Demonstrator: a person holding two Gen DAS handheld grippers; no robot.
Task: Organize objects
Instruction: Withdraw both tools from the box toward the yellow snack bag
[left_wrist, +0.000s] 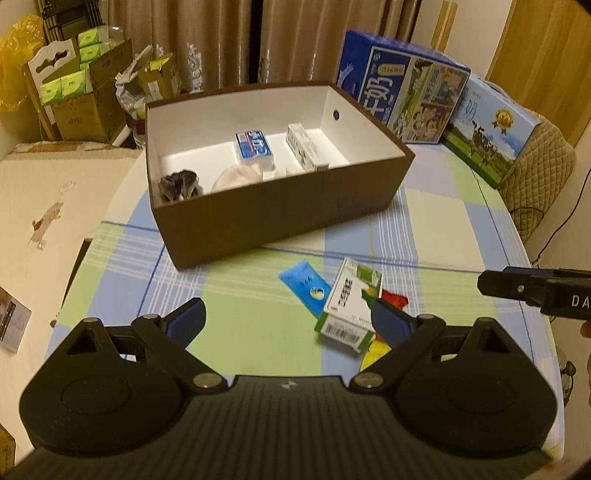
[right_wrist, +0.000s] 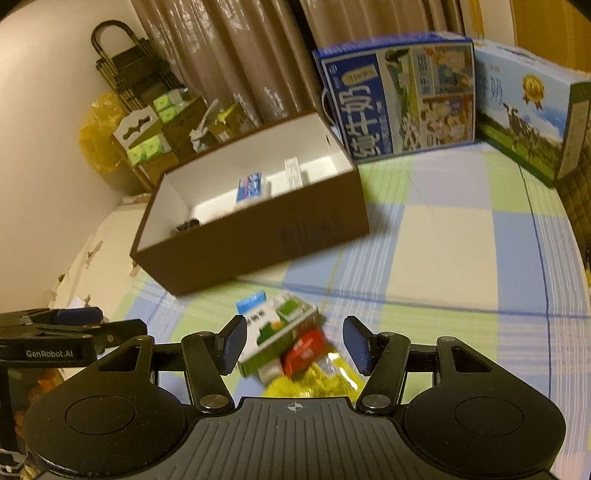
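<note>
A brown box (left_wrist: 280, 218) with a white inside stands mid-table. It holds a blue-and-white carton (left_wrist: 254, 147), a white-and-green carton (left_wrist: 306, 151), a beige cloth (left_wrist: 238, 177) and a dark bundle (left_wrist: 180, 184). In front of it lie a blue packet (left_wrist: 304, 291) and a green-and-white carton (left_wrist: 351, 310), which rests on a red packet (right_wrist: 304, 350) and a yellow packet (right_wrist: 325, 380). My left gripper (left_wrist: 288, 321) is open and empty above the cloth, its right finger beside the carton. My right gripper (right_wrist: 295, 343) is open, with the green-and-white carton (right_wrist: 277, 332) between its fingers.
Two big blue milk cases (left_wrist: 402, 92) (left_wrist: 491, 136) stand at the back right beside a quilted chair back (left_wrist: 539, 173). Cardboard boxes with green packs (left_wrist: 81, 96) and a yellow bag (left_wrist: 14, 62) are stacked back left. The checked tablecloth (left_wrist: 424, 221) ends at a rounded right edge.
</note>
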